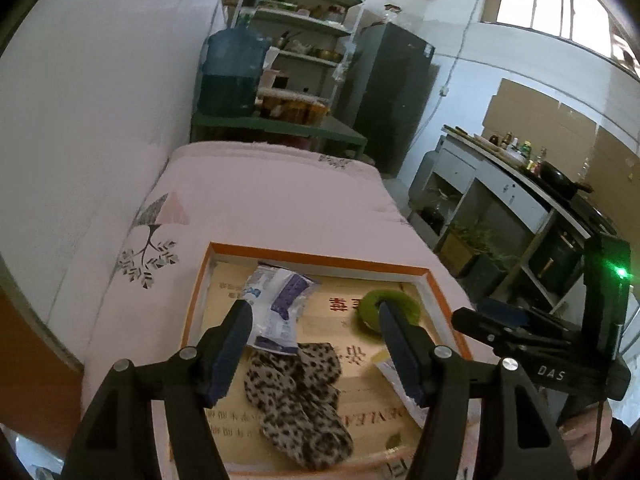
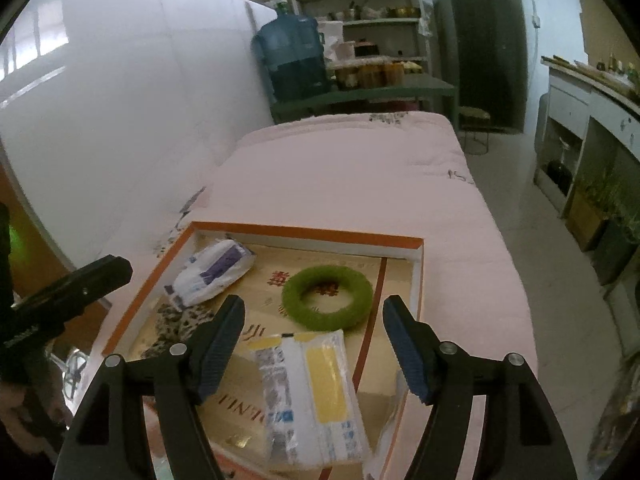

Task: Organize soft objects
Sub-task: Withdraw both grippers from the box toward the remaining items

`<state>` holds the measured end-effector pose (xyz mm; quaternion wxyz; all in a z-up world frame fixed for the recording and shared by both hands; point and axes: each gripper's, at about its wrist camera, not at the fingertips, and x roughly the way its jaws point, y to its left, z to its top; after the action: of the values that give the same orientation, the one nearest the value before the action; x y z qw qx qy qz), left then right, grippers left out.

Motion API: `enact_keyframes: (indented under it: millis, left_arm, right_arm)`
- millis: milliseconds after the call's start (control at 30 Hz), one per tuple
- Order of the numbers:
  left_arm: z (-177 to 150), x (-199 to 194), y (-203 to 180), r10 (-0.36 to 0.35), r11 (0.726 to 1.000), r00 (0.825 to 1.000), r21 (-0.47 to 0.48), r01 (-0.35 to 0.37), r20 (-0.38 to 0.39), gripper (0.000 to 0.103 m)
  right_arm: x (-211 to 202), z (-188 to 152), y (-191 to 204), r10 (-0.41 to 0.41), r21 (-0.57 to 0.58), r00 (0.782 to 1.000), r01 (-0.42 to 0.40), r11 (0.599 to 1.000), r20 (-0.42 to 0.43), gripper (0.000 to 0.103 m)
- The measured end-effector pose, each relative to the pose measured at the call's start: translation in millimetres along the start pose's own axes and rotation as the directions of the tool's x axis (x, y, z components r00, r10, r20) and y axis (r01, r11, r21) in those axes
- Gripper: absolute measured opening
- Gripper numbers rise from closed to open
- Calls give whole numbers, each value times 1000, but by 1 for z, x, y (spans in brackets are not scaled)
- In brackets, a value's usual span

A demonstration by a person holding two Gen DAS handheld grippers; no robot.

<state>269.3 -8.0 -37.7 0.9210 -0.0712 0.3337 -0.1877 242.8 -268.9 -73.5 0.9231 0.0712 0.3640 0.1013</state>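
Observation:
An orange-rimmed shallow box [image 1: 320, 257] [image 2: 304, 233] lies on a pink bed. In it are a leopard-print cloth [image 1: 298, 396] [image 2: 180, 322], a white and purple packet [image 1: 276, 308] [image 2: 212, 272], a green fuzzy ring [image 1: 390, 308] [image 2: 327, 297] and a clear packet with a yellow cloth [image 2: 312, 396] [image 1: 394, 378]. My left gripper [image 1: 314, 312] is open and empty above the leopard cloth. My right gripper [image 2: 314, 312] is open and empty above the yellow packet. Each gripper also shows at the edge of the other's view.
The pink quilt [image 1: 272, 196] [image 2: 360, 168] stretches beyond the box, against a white wall on the left. A blue water jug [image 1: 234, 72] and shelves [image 1: 304, 20] stand past the bed. A counter [image 1: 520, 184] and floor lie to the right.

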Motion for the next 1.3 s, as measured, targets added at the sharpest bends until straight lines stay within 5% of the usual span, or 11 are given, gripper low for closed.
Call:
enact_keyframes:
  millis: [633, 1000, 1300]
  left_arm:
    - [-42, -101, -21, 2, 1000, 996, 2, -2, 94, 66]
    - [-88, -136, -29, 25, 1000, 994, -3, -25, 105, 66]
    - [-128, -151, -25, 30, 999, 995, -25, -28, 91, 66]
  right_arm:
    - [-88, -47, 33, 44, 20, 998, -45, 999, 39, 73]
    - [-124, -88, 54, 25, -5, 998, -25, 1000, 58, 73]
    - [-146, -132, 73, 105, -33, 994, -104, 994, 24, 73]
